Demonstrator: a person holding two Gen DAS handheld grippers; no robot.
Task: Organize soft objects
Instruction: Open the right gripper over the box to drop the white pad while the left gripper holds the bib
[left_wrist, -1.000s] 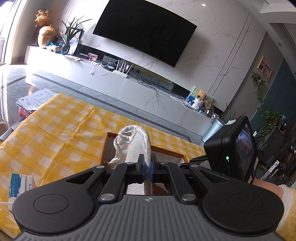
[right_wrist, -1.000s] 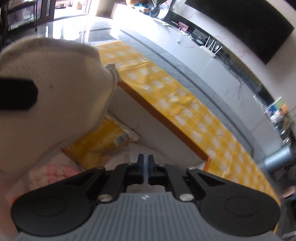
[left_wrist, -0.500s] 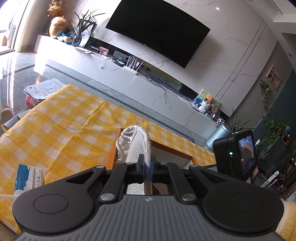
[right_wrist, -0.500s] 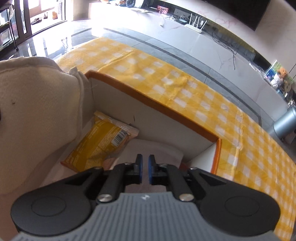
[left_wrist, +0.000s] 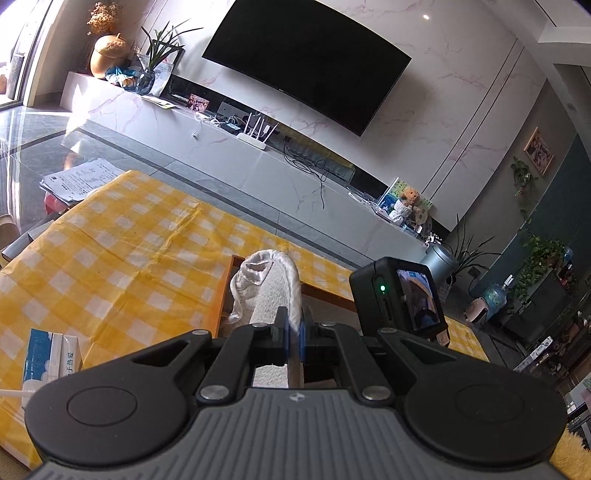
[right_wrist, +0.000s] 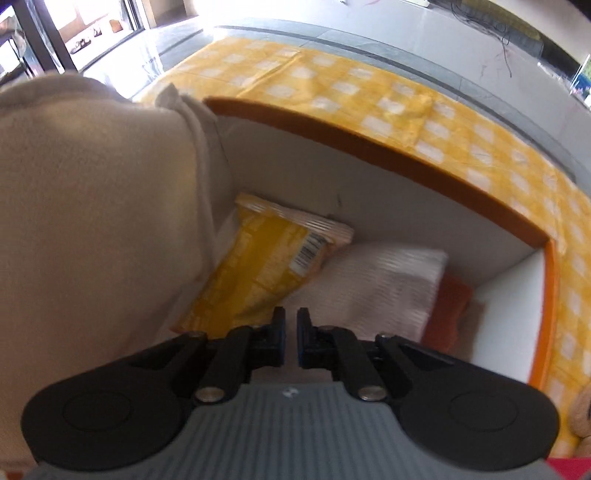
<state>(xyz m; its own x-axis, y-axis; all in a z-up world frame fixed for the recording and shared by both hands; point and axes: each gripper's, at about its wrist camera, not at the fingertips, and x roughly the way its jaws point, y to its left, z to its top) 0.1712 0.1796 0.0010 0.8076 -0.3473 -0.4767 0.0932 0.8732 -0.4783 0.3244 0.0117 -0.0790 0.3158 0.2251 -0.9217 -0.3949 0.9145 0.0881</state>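
Observation:
My left gripper (left_wrist: 294, 328) is shut on a white fluffy towel (left_wrist: 271, 291), which it holds up over the left end of an orange-rimmed white box (left_wrist: 224, 295). In the right wrist view the same towel (right_wrist: 92, 206) fills the left side. My right gripper (right_wrist: 290, 339) points steeply down into the box (right_wrist: 369, 151), its jaws shut to a narrow slit with nothing between them. Below it lie a yellow snack packet (right_wrist: 258, 266), a folded white cloth (right_wrist: 384, 284) and an orange cloth (right_wrist: 448, 310).
The box sits on a table under a yellow checked cloth (left_wrist: 129, 251). A blue and white carton (left_wrist: 51, 354) stands near the table's left front edge. Papers (left_wrist: 81, 181) lie beyond the far left corner. The right gripper's camera (left_wrist: 397, 299) hangs close to my left fingers.
My right gripper has sunk deeper into the box and rolled, so the packet and cloths now sit closer. The left gripper still holds the towel in much the same place.

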